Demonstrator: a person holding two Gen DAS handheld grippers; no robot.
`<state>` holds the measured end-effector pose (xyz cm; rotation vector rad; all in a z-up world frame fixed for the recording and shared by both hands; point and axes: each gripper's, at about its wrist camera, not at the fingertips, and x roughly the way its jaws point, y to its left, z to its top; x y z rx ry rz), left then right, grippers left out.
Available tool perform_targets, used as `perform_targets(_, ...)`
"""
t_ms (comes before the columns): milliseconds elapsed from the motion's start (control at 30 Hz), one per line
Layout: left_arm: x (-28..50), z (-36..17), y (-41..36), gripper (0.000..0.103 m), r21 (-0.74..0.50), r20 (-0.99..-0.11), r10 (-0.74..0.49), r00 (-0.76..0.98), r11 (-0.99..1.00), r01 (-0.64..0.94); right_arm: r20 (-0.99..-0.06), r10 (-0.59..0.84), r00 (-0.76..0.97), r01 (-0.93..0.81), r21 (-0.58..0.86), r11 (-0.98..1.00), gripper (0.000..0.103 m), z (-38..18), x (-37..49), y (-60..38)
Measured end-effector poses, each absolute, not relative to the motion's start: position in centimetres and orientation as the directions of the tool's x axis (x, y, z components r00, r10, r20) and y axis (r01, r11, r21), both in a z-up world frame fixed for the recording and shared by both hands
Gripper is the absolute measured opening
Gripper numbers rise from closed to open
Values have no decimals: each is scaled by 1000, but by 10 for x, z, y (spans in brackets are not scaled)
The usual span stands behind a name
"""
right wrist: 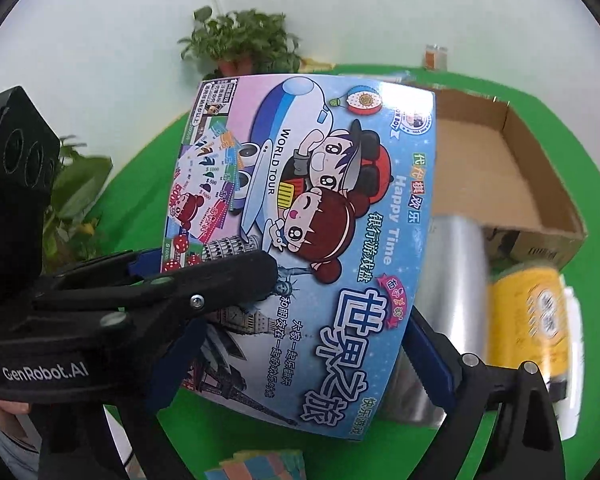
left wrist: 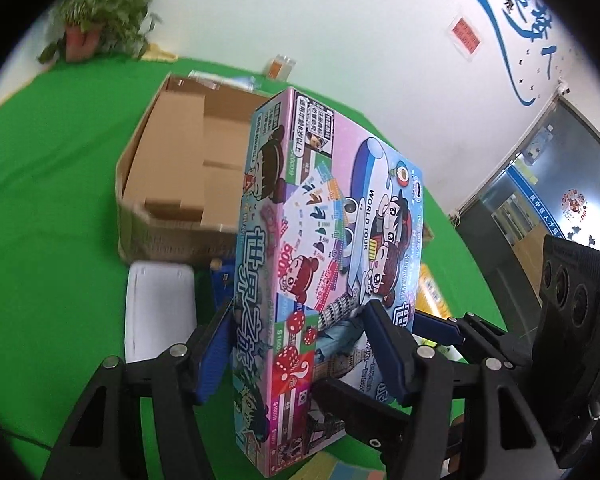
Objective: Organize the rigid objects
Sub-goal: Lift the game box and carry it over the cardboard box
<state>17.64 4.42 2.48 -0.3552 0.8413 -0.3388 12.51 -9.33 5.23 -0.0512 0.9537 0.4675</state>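
Note:
A colourful board game box (left wrist: pixel 320 240) with cartoon children and an aeroplane is held up above the green table. My left gripper (left wrist: pixel 300 344) is shut on its thin sides near the lower end. My right gripper (right wrist: pixel 300 344) is shut on the same game box (right wrist: pixel 300 208) across its width. An open, empty cardboard box (left wrist: pixel 180 168) lies behind it; it also shows in the right wrist view (right wrist: pixel 512 184).
A white flat case (left wrist: pixel 160 312) lies on the green cloth (left wrist: pixel 40 220) in front of the cardboard box. A silver cylinder (right wrist: pixel 452 264) and a yellow packet (right wrist: pixel 536 312) lie to the right. Potted plants (right wrist: pixel 240 44) stand at the back. A colourful cube (right wrist: pixel 256 468) is below.

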Motion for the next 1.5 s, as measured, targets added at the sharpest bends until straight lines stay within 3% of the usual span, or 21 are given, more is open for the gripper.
perform_targets(367,207,53,48,63,-392,-601,-427,676,894,216,-763,346,546,-404,122,907,95,56,135,-93)
perform_targets(867,264,67,50,63,-360,-591,-410,695,905,228,-746,343,571,-387,124,914,95,58,203,-94)
perform_targets(1167,299,55,60,63,-361,-627,-378,682,916,176,-776,366,514,-417,148,897,95,56,206,-94)
perform_targets(1500,332,25,66,63,-369,-694,-346,631,924,102,-824,387,413,-445,188,876,95,21,274,-93)
